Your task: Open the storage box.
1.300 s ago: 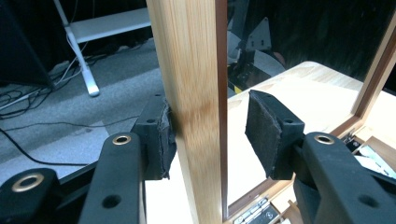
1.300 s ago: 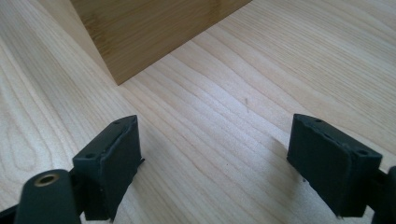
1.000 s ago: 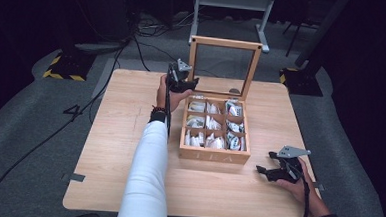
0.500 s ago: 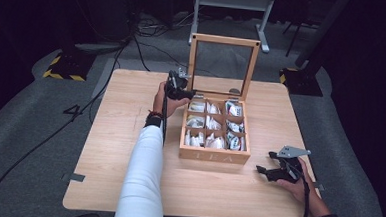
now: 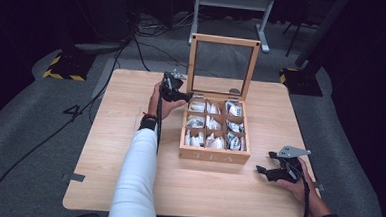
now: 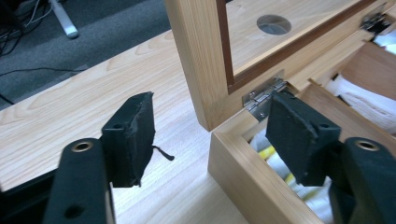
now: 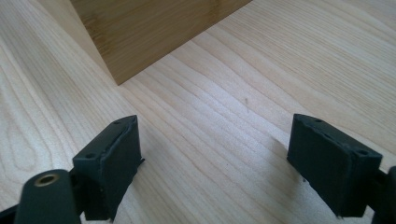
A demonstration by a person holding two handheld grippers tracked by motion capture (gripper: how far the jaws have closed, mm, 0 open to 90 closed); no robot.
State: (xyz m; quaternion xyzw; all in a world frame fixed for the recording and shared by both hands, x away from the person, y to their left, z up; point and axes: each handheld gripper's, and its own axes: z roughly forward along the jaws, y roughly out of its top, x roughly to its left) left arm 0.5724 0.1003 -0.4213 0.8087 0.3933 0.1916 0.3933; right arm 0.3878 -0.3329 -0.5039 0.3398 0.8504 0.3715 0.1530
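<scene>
Hinge point(image 6: 264, 95) close-up btwn left gripper point(image 6: 210, 135) jaws.

A dim studio or lab set up for recording, not a home. A plain light wooden table point(image 5: 129, 135) stands alone on grey carpet point(image 5: 24, 129), with dark, unlit space all around it. Black cables point(image 5: 107, 79) trail across the floor at the far left. A stand base edged with yellow and black hazard tape point(image 5: 62, 71) sits on the floor at the far left, and another dark base point(image 5: 302, 79) at the far right. Behind the table, the grey metal legs of a frame or desk point(image 5: 231, 3) rise from the floor.
</scene>
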